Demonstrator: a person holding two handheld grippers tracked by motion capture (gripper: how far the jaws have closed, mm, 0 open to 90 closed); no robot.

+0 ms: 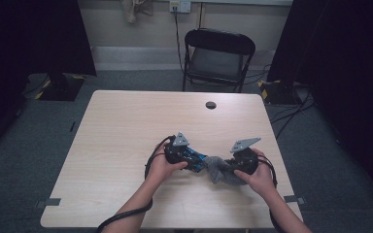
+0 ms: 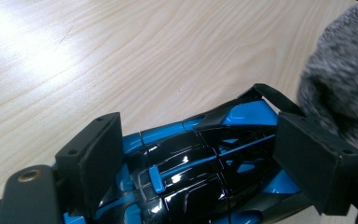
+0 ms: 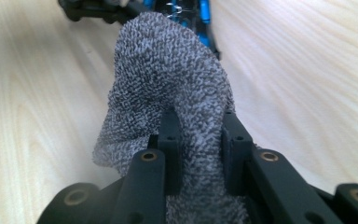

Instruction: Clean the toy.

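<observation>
A glossy black and blue toy car [image 2: 200, 163] lies between the two black pads of my left gripper [image 2: 200, 158], which is shut on its sides; the car [image 1: 194, 158] rests on the pale wooden table [image 1: 126, 121]. A grey terry cloth [image 3: 168, 88] is bunched between the jaws of my right gripper [image 3: 198, 144], which is shut on it. In the high view the cloth [image 1: 218, 170] hangs between my left gripper [image 1: 200, 162] and my right gripper [image 1: 226, 167], touching the car's end. The cloth [image 2: 342, 74] sits fuzzy at the right edge of the left gripper view.
A black folding chair [image 1: 216, 56] stands beyond the table's far edge. A dark round cable hole [image 1: 211, 105] lies near the table's far side. Cables trail on the floor at the right. Dark stands flank the table at both sides.
</observation>
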